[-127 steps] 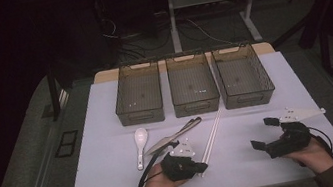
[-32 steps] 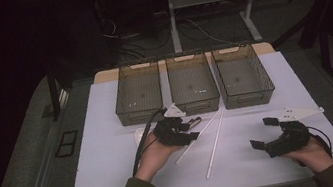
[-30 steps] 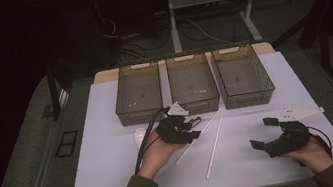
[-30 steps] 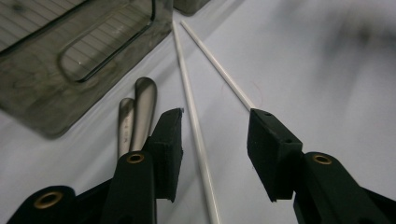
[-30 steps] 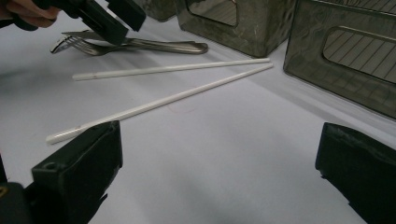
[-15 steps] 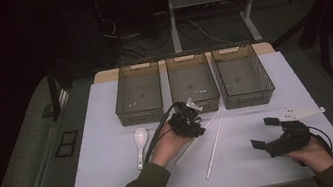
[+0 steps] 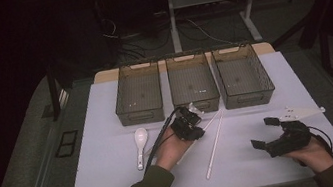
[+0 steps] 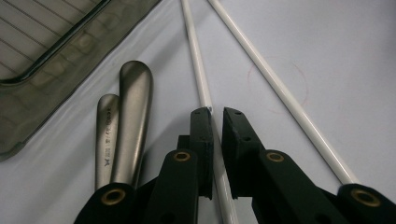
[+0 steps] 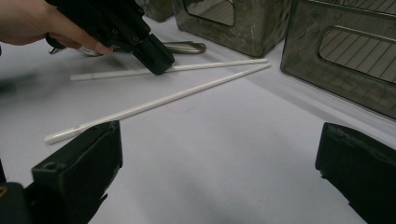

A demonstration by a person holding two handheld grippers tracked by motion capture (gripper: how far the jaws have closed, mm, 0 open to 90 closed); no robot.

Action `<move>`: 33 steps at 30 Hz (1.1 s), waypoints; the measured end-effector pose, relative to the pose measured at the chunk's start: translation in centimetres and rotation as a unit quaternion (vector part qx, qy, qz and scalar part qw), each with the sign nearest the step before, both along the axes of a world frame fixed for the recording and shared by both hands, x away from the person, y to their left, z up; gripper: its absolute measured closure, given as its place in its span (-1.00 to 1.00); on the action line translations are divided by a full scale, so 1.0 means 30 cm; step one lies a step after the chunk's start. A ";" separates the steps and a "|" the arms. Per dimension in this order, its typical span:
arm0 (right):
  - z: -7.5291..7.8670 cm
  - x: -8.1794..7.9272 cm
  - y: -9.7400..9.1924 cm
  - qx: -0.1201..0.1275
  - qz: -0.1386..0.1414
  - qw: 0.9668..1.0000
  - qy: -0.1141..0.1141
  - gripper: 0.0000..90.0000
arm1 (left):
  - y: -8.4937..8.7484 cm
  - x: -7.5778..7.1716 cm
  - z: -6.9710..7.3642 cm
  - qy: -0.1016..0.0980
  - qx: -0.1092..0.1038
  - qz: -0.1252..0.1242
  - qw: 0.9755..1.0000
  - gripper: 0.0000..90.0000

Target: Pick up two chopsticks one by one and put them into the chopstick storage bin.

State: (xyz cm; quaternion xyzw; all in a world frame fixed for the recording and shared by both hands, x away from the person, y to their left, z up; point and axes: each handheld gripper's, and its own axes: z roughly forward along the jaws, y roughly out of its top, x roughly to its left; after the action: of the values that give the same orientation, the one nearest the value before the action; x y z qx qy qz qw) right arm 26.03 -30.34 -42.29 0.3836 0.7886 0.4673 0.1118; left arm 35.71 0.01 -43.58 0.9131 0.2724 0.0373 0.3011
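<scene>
Two long white chopsticks lie crossing on the white table [image 7: 113, 183]. My left gripper [image 7: 196, 130] [image 8: 217, 112] is low over them, its jaws shut on one chopstick [image 8: 196, 51] [image 9: 210, 65], which still rests on the table. The other chopstick [image 7: 213, 144] [image 8: 280, 93] [image 9: 159, 102] lies free just to its right. Beside the jaws lie two metal utensil handles [image 8: 123, 126]. At the front right, my right gripper [image 7: 264, 132] [image 9: 222, 140] rests wide open with nothing between its fingers.
Three dark see-through bins stand in a row at the back: left [image 7: 139, 113], middle [image 7: 196, 104] and right [image 7: 248, 96]. A white ceramic spoon [image 7: 139, 141] lies left of my left hand.
My left gripper has swung right, from beside the spoon to the chopsticks in front of the middle bin, and lowered onto one. The spoon is uncovered. The right gripper has stayed put.
</scene>
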 end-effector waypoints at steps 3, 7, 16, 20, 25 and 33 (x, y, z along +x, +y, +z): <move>0.001 0.000 0.001 0.000 0.000 1.000 0.000 -0.99 | -0.003 -0.005 -0.002 -0.014 0.004 0.000 1.000 0.81; 0.000 -0.001 0.005 -0.002 0.002 1.000 -0.001 -0.99 | -0.005 -0.012 -0.004 -0.018 0.003 0.008 1.000 0.83; 0.000 0.000 0.002 -0.001 0.001 1.000 0.000 -0.99 | -0.008 -0.018 0.000 -0.014 0.006 0.025 1.000 0.87; 0.000 0.000 0.002 0.000 0.001 1.000 0.000 -0.99 | -0.008 -0.022 0.001 -0.019 0.009 0.026 0.999 0.88; 0.001 0.000 0.001 0.000 0.000 1.000 0.000 -0.99 | -0.007 -0.024 0.001 -0.023 0.008 0.024 0.999 0.88; 0.002 0.000 0.000 0.001 0.000 1.000 0.000 -0.99 | 0.016 -0.022 0.024 -0.023 -0.016 0.024 0.999 0.88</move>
State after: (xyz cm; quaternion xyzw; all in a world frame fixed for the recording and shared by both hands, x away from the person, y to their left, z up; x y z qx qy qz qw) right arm 26.04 -30.35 -42.24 0.3838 0.7883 0.4678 0.1113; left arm 35.06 0.49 -42.86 0.9001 0.2881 0.0609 0.3211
